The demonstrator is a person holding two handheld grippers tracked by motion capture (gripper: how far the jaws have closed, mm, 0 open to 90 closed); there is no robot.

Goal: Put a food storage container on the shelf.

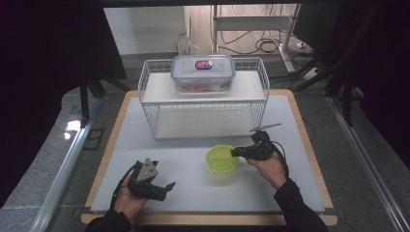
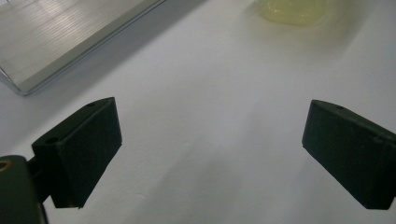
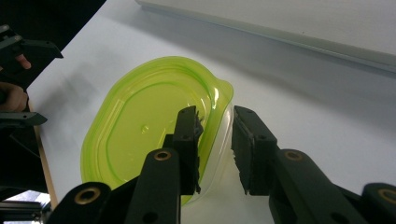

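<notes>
The right tongs (image 3: 215,149) straddle the near wall of a yellow-green bowl (image 3: 140,130) that sits on the white bench (image 1: 193,159): one jaw stands inside the bowl against its wall, the other just outside it. The jaws are drawn in to a narrow gap. The inner pad looks to be touching the wall, while a sliver of space shows between the outer pad and the rim, so whether they truly pinch the bowl cannot be told for certain. In the high view the right tongs (image 1: 240,152) reach in from the bowl's right side, the bowl (image 1: 222,159) lying directly at their tips.

The left tongs (image 2: 210,149) are spread wide, with nothing but bare bench between the two black jaws, which touch no object. They rest low over the bench in the person's left hand (image 1: 129,193). The bowl (image 2: 292,9) lies well ahead of them and off to one side. A wire rack (image 1: 203,96) stands beyond both tongs, with a lidded clear container (image 1: 203,72) on its upper shelf.
</notes>
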